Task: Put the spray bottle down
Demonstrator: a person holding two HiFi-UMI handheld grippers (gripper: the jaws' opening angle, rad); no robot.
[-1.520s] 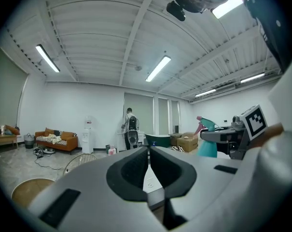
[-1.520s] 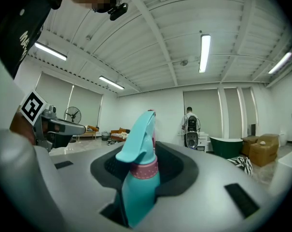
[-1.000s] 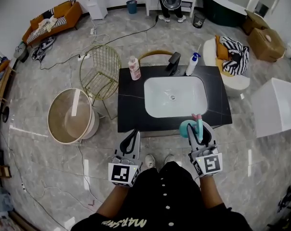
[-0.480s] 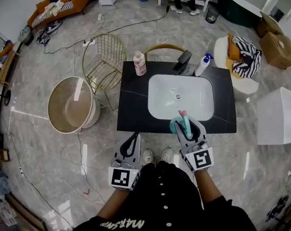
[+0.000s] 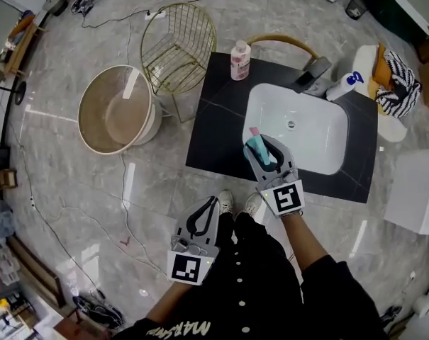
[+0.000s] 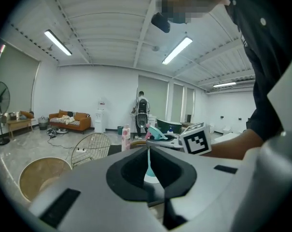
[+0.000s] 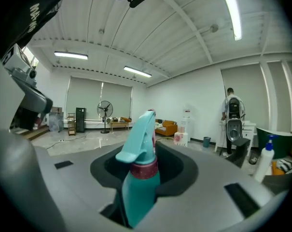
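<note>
The teal spray bottle [image 5: 259, 149] with a dark red collar and pink tip is upright in my right gripper [image 5: 263, 151], whose jaws are shut on its body. It hangs over the left rim of the white sink [image 5: 320, 129], set in the black counter [image 5: 214, 133]. In the right gripper view the spray bottle [image 7: 138, 178] fills the gap in the right gripper [image 7: 142, 180]. My left gripper [image 5: 211, 205] is low by my body, off the counter, shut and empty. In the left gripper view the left gripper [image 6: 149, 161] shows only a thin slit, and the spray bottle [image 6: 157, 133] is beyond it.
On the counter's far edge stand a pink-labelled bottle [image 5: 238, 60], a dark faucet [image 5: 312, 75] and a white spray bottle with a blue head [image 5: 342, 86]. A gold wire chair [image 5: 179, 37] and a round beige tub [image 5: 118, 110] stand left of the counter on the marble floor.
My right gripper has carried the spray bottle from the counter's front edge to the sink's left rim, and lower. My left gripper has sunk closer to my body.
</note>
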